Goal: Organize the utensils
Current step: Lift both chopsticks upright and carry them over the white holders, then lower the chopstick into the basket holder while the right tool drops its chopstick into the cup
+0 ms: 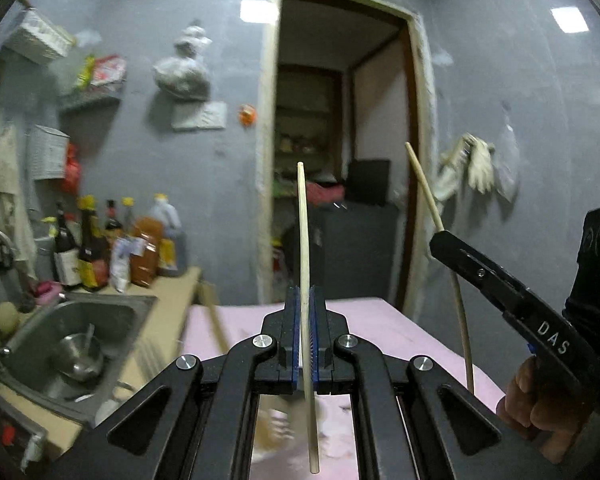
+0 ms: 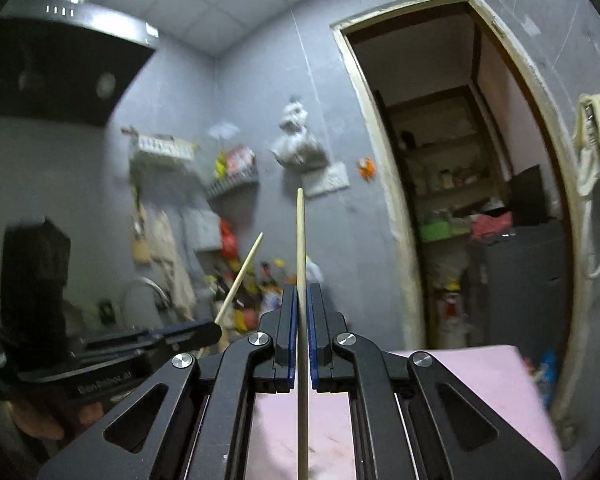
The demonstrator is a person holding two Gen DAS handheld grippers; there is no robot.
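Observation:
My left gripper [image 1: 306, 300] is shut on a pale wooden chopstick [image 1: 305, 248] that runs upright between its blue pads, its tip high against the doorway. My right gripper [image 2: 299, 296] is likewise shut on a second chopstick [image 2: 300, 240], held almost vertical. In the left wrist view the right gripper [image 1: 440, 238] shows at the right edge with its chopstick [image 1: 424, 184] slanting up-left, a person's hand [image 1: 540, 408] on its handle. In the right wrist view the left gripper [image 2: 216, 330] sits low at the left with its chopstick [image 2: 242, 276] leaning right. Both grippers are raised above the pink table top [image 1: 384, 320].
A steel sink [image 1: 76, 344] holding a metal pot lies at the left, with bottles [image 1: 96, 248] on the counter behind it. An open doorway [image 1: 340, 152] faces me in the grey wall. Wall racks [image 2: 236, 178] and a range hood [image 2: 60, 68] hang at the left.

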